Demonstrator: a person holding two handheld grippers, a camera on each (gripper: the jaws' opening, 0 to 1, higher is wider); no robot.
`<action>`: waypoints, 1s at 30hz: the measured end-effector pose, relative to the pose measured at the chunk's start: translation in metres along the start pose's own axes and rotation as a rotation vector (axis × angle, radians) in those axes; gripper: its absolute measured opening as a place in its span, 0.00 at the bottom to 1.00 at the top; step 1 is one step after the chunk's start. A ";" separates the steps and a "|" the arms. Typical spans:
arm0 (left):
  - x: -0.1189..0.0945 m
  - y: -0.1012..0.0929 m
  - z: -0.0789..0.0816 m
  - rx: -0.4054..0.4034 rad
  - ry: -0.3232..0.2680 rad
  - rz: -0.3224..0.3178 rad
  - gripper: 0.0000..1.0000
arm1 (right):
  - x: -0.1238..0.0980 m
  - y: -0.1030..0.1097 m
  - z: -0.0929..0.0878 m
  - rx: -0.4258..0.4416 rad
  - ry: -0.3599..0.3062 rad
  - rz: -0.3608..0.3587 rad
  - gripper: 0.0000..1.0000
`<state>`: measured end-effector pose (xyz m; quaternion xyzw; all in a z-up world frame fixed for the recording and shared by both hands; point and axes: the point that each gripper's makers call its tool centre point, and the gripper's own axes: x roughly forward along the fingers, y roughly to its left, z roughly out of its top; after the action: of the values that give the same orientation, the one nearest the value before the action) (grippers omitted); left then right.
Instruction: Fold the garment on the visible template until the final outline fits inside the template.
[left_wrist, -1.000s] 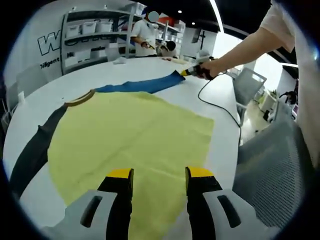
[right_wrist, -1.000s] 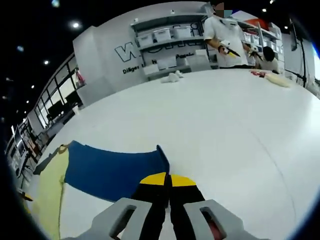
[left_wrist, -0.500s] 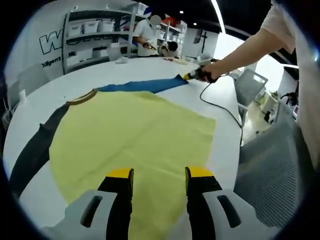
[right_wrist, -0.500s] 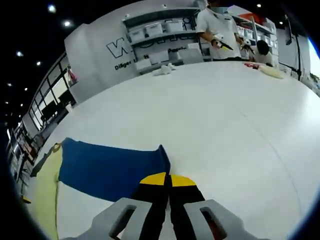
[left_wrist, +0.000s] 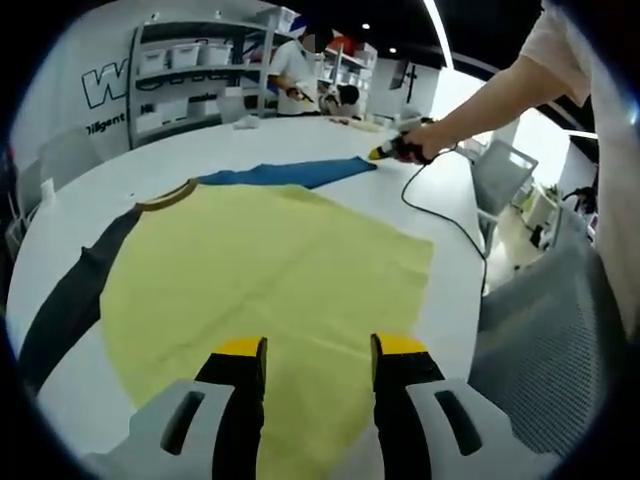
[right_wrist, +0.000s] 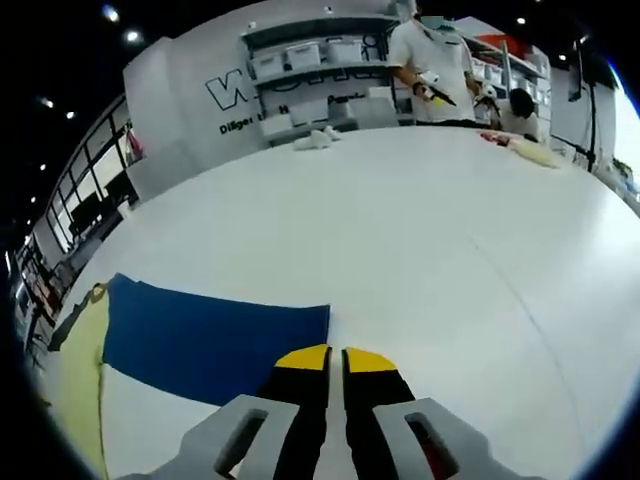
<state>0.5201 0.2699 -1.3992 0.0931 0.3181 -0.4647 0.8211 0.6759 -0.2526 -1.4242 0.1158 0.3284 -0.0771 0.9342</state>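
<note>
Two grippers: both holding nothing.
Right gripper: jaws sitting barely parted, just beside blue sleeve end.
Left gripper: jaws gaping over yellow garment hem.
Sleeve axis: running leftward from right gripper.

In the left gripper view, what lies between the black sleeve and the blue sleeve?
In the left gripper view, the shirt's yellow body and its brown collar lie between the black sleeve and the blue sleeve, all flat on the white table.
</note>
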 end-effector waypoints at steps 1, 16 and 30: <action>0.000 0.001 0.000 -0.001 -0.002 0.001 0.40 | -0.002 0.001 0.000 -0.006 -0.001 -0.001 0.00; -0.013 0.020 0.005 -0.042 -0.044 0.048 0.42 | -0.022 0.058 -0.004 -0.104 -0.050 0.141 0.08; -0.031 0.043 0.000 -0.116 -0.086 0.108 0.43 | -0.053 0.142 -0.016 -0.182 -0.110 0.319 0.13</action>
<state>0.5443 0.3152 -1.3870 0.0423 0.3033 -0.4040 0.8620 0.6568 -0.1085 -1.3789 0.0769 0.2601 0.0961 0.9577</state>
